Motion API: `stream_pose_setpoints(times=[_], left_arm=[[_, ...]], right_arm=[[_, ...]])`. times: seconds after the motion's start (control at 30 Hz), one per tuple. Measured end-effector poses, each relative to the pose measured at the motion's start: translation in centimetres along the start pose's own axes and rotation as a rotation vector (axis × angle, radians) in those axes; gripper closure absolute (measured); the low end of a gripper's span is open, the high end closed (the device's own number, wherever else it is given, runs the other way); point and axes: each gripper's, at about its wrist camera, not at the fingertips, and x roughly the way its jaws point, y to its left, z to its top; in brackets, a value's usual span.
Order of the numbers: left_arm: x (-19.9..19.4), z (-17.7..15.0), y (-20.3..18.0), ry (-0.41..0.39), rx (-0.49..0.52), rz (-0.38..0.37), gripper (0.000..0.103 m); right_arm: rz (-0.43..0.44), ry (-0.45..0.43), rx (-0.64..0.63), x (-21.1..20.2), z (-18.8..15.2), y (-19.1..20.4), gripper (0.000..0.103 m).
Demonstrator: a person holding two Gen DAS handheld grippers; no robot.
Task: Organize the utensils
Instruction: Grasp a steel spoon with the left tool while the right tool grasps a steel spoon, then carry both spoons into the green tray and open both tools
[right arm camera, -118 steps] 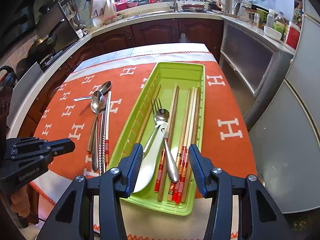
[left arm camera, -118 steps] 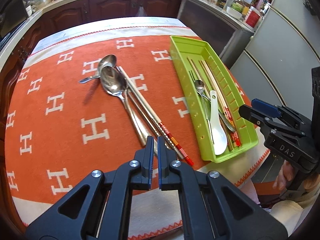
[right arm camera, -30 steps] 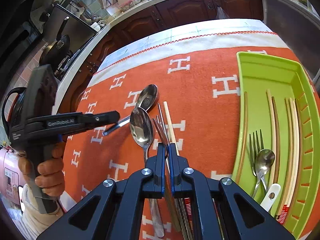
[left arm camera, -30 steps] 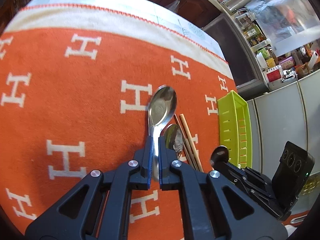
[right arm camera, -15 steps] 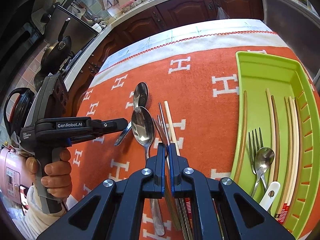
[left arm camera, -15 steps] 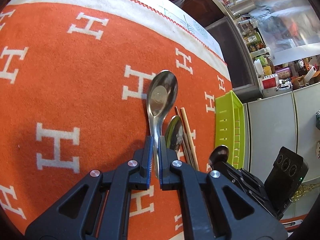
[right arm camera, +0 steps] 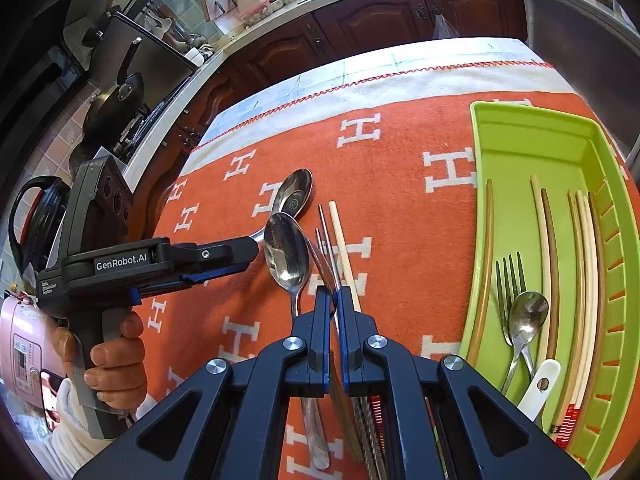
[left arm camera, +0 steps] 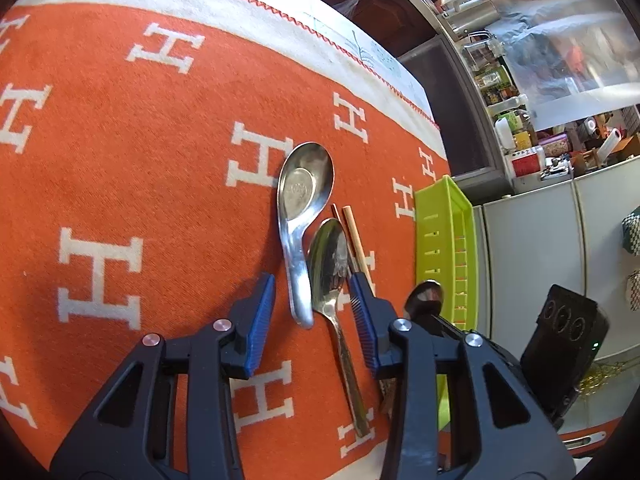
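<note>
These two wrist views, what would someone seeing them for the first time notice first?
Probably the orange blanket patterned with white H letters that covers the table, and on it the loose pile of metal spoons and chopsticks. At its right edge lies the lime green tray, already holding chopsticks, a fork and spoons. The left tool, jaws just opened, straddles two spoon handles.

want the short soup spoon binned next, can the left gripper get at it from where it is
Probably yes: the left gripper is open, the short soup spoon handle lies between its fingers, though the long spoon lies there too.
</note>
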Motion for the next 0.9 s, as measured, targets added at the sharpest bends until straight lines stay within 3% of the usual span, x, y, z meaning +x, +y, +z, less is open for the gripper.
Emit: stream_pose_setpoints(times=[0.23, 0.53, 0.67, 0.9], left_arm=[[-0.6, 0.6, 1.1, 0.003, -0.013, -0.020, 0.069], [0.2, 0.8, 1.8, 0.007, -0.021, 0.039, 0.101], [-0.2, 0.0, 0.1, -0.033, 0.027, 0.074, 0.102], [-3.7, -1.3, -1.8, -0.151, -0.007, 0.135, 0.102]], right_arm=[[-0.002, 0.000, 0.008, 0.0, 0.0, -0.3, 0.099], [0.002, -0.005, 0.013, 0.0, -0.2, -0.2, 0.099], [0.009, -0.017, 0.027, -0.4, -0.2, -0.5, 0.099], [0.033, -0.054, 0.055, -2.4, -0.2, -0.9, 0.100]])
